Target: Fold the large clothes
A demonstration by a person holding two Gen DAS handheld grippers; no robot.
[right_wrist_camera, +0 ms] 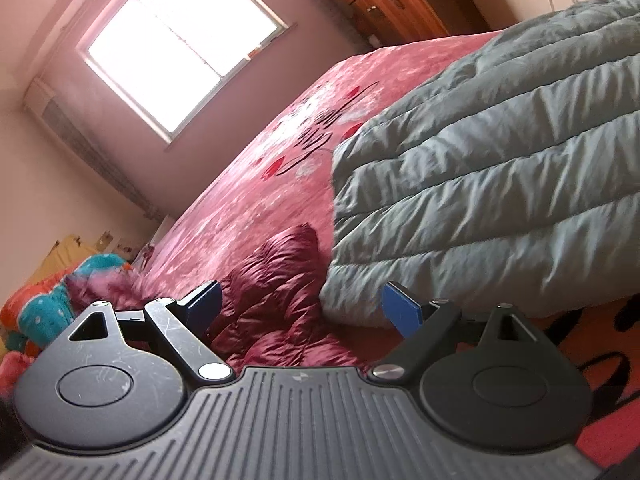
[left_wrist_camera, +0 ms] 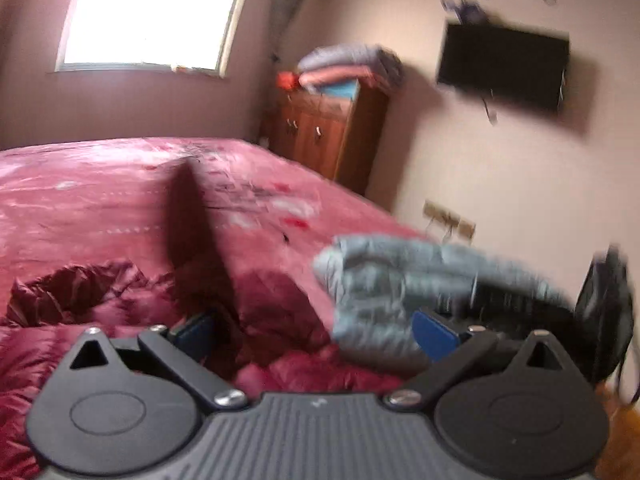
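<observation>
A dark maroon puffy jacket (left_wrist_camera: 80,296) lies crumpled on the pink bed (left_wrist_camera: 100,200), just beyond my left gripper (left_wrist_camera: 316,334). That gripper's jaws stand wide apart with no cloth pressed between the blue pads. A dark blurred strip (left_wrist_camera: 188,220) rises from the jacket; I cannot tell what it is. A grey quilted jacket (left_wrist_camera: 384,280) lies folded to the right. In the right wrist view the maroon jacket (right_wrist_camera: 272,300) spreads under and between the fingers of my open right gripper (right_wrist_camera: 303,308), and the grey jacket (right_wrist_camera: 480,180) lies just right of it.
A wooden cabinet (left_wrist_camera: 328,132) with stacked blankets stands past the bed's far corner. A black TV (left_wrist_camera: 504,68) hangs on the wall. Colourful bedding (right_wrist_camera: 48,296) is heaped at the left. A dark object (left_wrist_camera: 604,312) sits at the bed's right edge.
</observation>
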